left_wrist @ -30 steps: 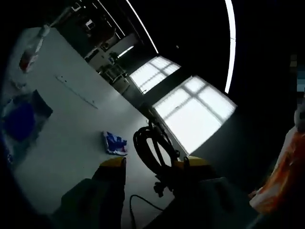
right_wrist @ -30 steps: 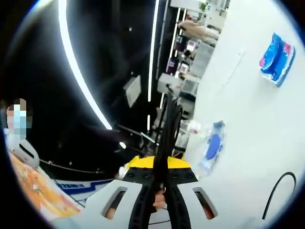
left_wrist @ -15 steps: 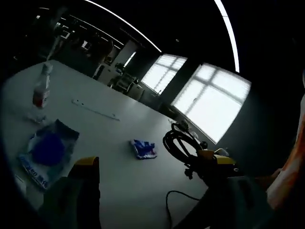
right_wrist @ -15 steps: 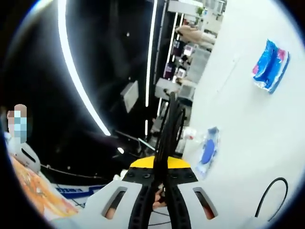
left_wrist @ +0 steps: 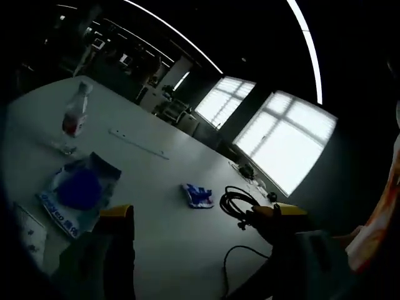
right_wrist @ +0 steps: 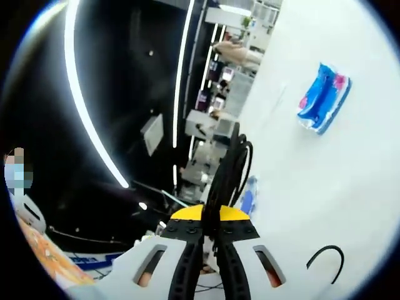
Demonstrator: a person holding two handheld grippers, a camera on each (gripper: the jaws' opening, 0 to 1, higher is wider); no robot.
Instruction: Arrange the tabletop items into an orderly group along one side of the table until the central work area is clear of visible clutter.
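My right gripper (right_wrist: 209, 220) is shut on a coil of black cable (right_wrist: 232, 169), held up over the white table (right_wrist: 325, 175). In the left gripper view the same coil (left_wrist: 237, 203) hangs just left of my left gripper's right jaw tip. My left gripper (left_wrist: 200, 211) is open wide with nothing between its fingers. A loose end of cable (left_wrist: 234, 262) curls on the table below it, and also shows as a cable loop (right_wrist: 325, 256). A blue tissue pack (left_wrist: 199, 195) lies mid-table, with a clear bag printed blue (left_wrist: 78, 190) and a water bottle (left_wrist: 74, 119) farther left.
A thin strip (left_wrist: 137, 144) lies flat behind the bag. Printed paper (left_wrist: 28, 228) sits at the near left edge. The tissue pack (right_wrist: 322, 97) and the bag (right_wrist: 245, 200) show beside the coil. A person in orange (left_wrist: 375, 219) stands at the right.
My left gripper's jaws stand farther apart than a second ago, and the coil now sits by the right jaw tip, lower toward the table. The right gripper stays shut on it; both views shifted.
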